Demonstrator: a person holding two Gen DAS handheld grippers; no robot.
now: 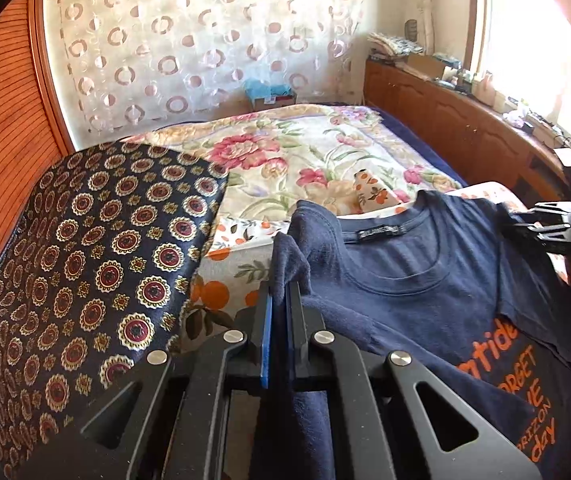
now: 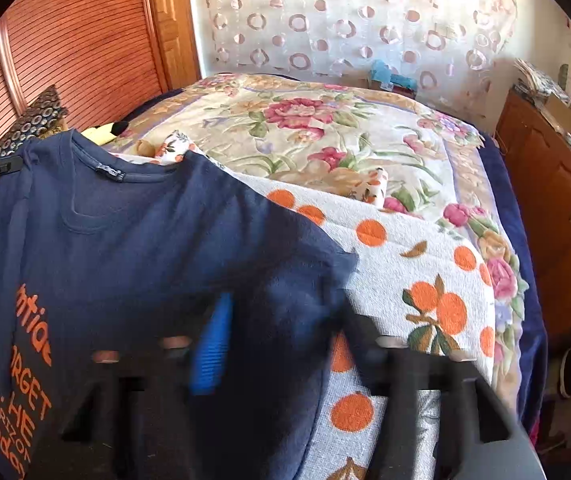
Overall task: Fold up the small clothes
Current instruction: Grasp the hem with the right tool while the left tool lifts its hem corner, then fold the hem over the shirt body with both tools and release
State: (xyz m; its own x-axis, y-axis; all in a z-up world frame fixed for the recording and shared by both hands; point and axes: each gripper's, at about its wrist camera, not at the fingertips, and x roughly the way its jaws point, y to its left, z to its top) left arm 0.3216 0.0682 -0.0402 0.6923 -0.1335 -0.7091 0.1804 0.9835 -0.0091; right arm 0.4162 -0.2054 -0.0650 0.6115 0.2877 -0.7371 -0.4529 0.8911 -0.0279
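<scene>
A navy T-shirt (image 1: pixel 425 280) with orange lettering lies front up on the bed, collar toward the far side. My left gripper (image 1: pixel 281 292) is shut on the shirt's left sleeve, and the cloth bunches up between the blue pads. In the right wrist view the same T-shirt (image 2: pixel 125 240) drapes over my right gripper (image 2: pixel 285 320), which is blurred. Its jaws stand apart with the right sleeve loosely between them. That right gripper (image 1: pixel 541 222) also shows at the shirt's far shoulder in the left wrist view.
Under the shirt lies a white towel (image 2: pixel 405 272) printed with oranges, on a floral bedspread (image 2: pixel 305 128). A dark medallion-patterned cloth (image 1: pixel 85 260) covers the bed's left side. A small rolled orange-print piece (image 2: pixel 377 188) sits behind. A wooden cabinet (image 2: pixel 557 200) lines the right.
</scene>
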